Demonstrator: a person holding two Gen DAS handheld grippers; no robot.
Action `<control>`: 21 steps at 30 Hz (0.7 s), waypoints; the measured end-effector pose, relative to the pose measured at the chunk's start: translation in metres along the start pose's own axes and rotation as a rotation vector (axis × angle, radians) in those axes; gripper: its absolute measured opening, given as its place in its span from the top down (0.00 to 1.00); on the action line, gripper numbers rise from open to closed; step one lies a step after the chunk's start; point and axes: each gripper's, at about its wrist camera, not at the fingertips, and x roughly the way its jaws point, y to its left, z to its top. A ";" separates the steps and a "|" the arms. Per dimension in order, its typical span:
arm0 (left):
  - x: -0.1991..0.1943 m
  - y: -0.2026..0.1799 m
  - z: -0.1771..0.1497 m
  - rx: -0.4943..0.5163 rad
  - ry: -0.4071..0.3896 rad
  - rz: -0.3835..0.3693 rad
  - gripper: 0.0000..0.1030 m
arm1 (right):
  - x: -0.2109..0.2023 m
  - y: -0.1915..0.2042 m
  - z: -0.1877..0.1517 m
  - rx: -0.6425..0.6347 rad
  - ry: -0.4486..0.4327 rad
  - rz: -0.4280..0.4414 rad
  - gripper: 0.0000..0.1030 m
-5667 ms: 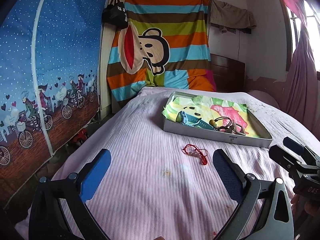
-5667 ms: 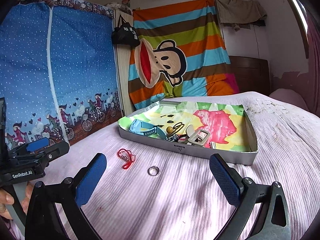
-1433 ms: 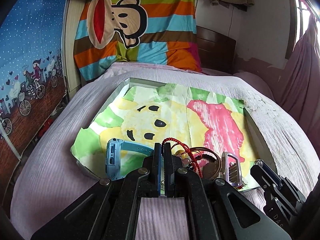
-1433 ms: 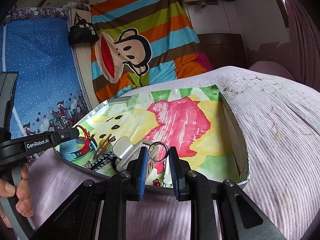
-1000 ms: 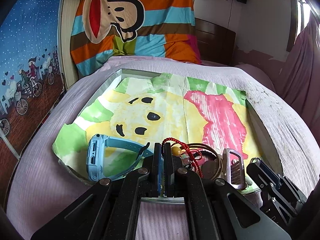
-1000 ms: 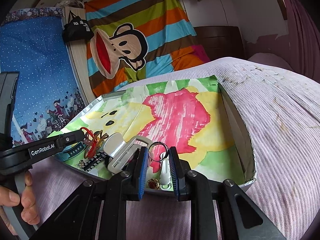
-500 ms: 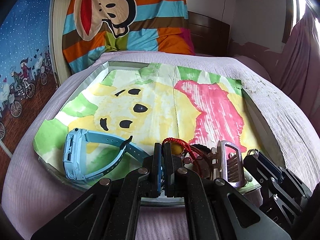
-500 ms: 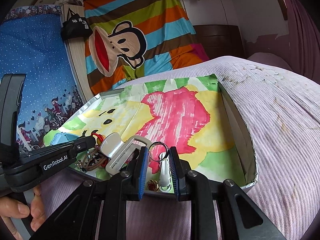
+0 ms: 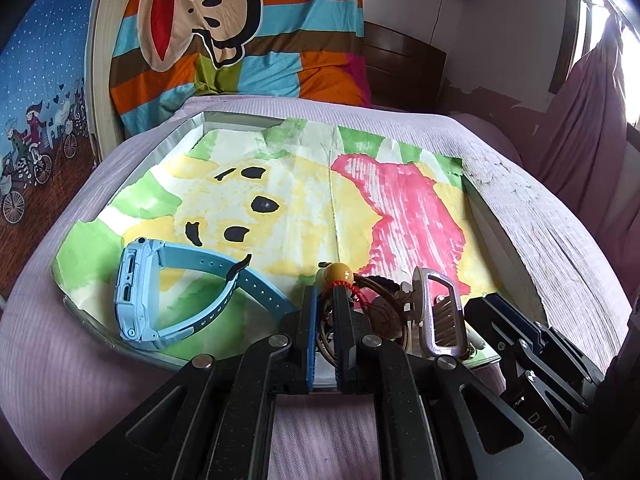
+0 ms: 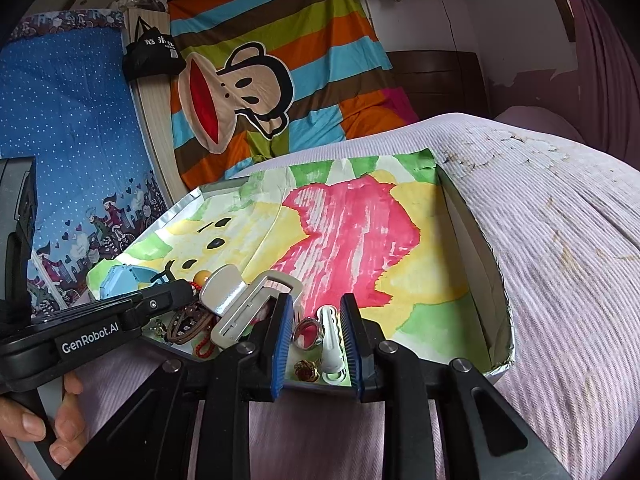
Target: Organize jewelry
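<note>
The red cord bracelet [image 9: 347, 285] is a thin braided string with a knotted bit, seen draped across the tips of the left gripper [image 9: 325, 300] right by a yellow bead [image 9: 339, 273], at the near edge of the tray [image 9: 160, 152]. The jaws there are parted just a little, and the cord no longer looks pinched; half a second ago they were pressed tight on it. The ring [image 10: 307, 333], a silver band with a shiny face, is lying on the tray floor between the fingers of the right gripper [image 10: 316, 320], beside a white clip [image 10: 331, 336]. Those jaws are spread clear of it, whereas before the ring was held up between them. A blue watch [image 9: 168, 292] and metal buckle [image 9: 438, 312] are also parked in the tray.
</note>
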 end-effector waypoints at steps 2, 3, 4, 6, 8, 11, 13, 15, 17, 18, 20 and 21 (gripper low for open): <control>-0.006 0.000 -0.001 -0.003 -0.019 -0.010 0.72 | -0.004 -0.001 0.000 0.006 -0.014 0.002 0.72; -0.010 0.000 -0.002 -0.004 -0.036 -0.003 0.65 | -0.006 -0.002 0.000 0.007 -0.021 0.002 0.72; -0.015 0.000 -0.003 -0.006 -0.058 0.005 0.56 | -0.008 -0.002 0.001 0.008 -0.029 0.000 0.71; -0.024 0.002 -0.003 -0.009 -0.084 0.004 0.55 | -0.013 -0.002 0.001 0.005 -0.045 -0.004 0.67; -0.032 0.003 -0.003 -0.011 -0.096 0.018 0.55 | -0.018 -0.001 0.002 0.001 -0.058 -0.011 0.62; -0.044 0.006 -0.005 -0.007 -0.116 0.051 0.46 | -0.026 0.000 0.004 -0.012 -0.077 -0.023 0.54; -0.052 0.010 -0.006 -0.014 -0.134 0.068 0.40 | -0.031 0.001 0.005 -0.019 -0.088 -0.033 0.49; -0.061 0.014 -0.008 -0.027 -0.148 0.083 0.33 | -0.036 0.002 0.005 -0.023 -0.099 -0.041 0.42; -0.070 0.017 -0.011 -0.035 -0.167 0.107 0.24 | -0.042 0.003 0.005 -0.027 -0.111 -0.045 0.28; -0.074 0.018 -0.013 -0.037 -0.176 0.116 0.23 | -0.045 0.003 0.005 -0.029 -0.118 -0.047 0.23; -0.084 0.020 -0.015 -0.041 -0.194 0.129 0.17 | -0.052 0.004 0.005 -0.030 -0.133 -0.044 0.11; -0.088 0.021 -0.017 -0.046 -0.203 0.137 0.16 | -0.055 0.005 0.005 -0.031 -0.139 -0.042 0.09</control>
